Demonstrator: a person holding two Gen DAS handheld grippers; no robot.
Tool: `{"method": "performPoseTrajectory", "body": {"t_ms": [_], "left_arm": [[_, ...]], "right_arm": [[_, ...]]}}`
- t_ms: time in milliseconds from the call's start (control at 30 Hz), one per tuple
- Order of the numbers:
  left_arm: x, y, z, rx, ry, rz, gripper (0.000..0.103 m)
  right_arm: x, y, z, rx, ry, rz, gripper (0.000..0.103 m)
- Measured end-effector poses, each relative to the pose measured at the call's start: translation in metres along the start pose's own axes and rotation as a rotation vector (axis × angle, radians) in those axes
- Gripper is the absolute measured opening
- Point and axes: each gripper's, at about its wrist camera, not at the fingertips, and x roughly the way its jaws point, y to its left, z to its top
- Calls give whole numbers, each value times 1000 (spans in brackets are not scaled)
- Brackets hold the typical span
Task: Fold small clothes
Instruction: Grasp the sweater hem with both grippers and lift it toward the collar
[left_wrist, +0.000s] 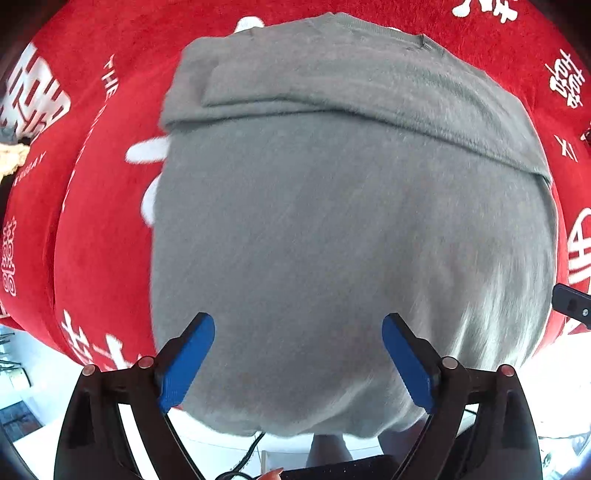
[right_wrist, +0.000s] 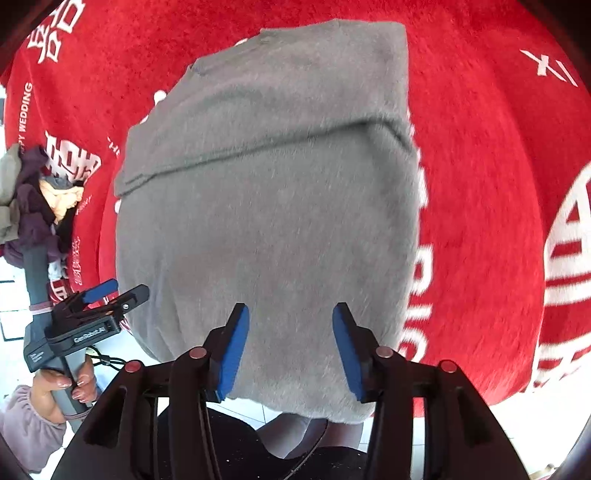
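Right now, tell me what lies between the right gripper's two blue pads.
Only the grey sweater shows in the gap of the right gripper, seen in the right wrist view. The pads stand apart over it, gripping nothing.

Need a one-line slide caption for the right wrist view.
Right gripper open above a partly folded grey garment on a red printed cloth; left gripper alongside.

1. Your sweater (left_wrist: 332, 240) is lying flat on the cloth-covered tabletop (left_wrist: 103, 240), its near hem hanging over the near edge.
2. A folded band (left_wrist: 351, 96) is lying across its far part.
3. Your left tongs (left_wrist: 298, 363) are hovering over the near hem, your right tongs (right_wrist: 290, 350) beside them.
4. A clothes pile (right_wrist: 33, 206) is sitting at the tabletop's left edge.
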Motion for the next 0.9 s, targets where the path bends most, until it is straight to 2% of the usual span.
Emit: {"method": "performPoseTrajectory", "body": {"t_ms": [100,200,367,467,567,700,900], "left_arm": [[-4,19,-25,-17,10,-25,93],[-8,41,-52,-48,26,-42,93],[-9,69,-94,-50,36,-71,93],[-2,75,-112,-38,55,-132,93],[8,75,-132,-21,70,-149,93],[23,79,-147,-25,83,-199,93],[50,90,-153,-64,75,-296,93]], "right_arm": [[4,9,-17,-14,5,-18,58],[5,16,-38,-19,-1,0,63],[9,18,-76,-13,11,19,64],[14,8,-99,9,38,2,64],[24,-7,-117,49,62,-10,64],[37,-22,-134,84,106,-28,64],[58,-46,-141,23,168,-32,64]]}}
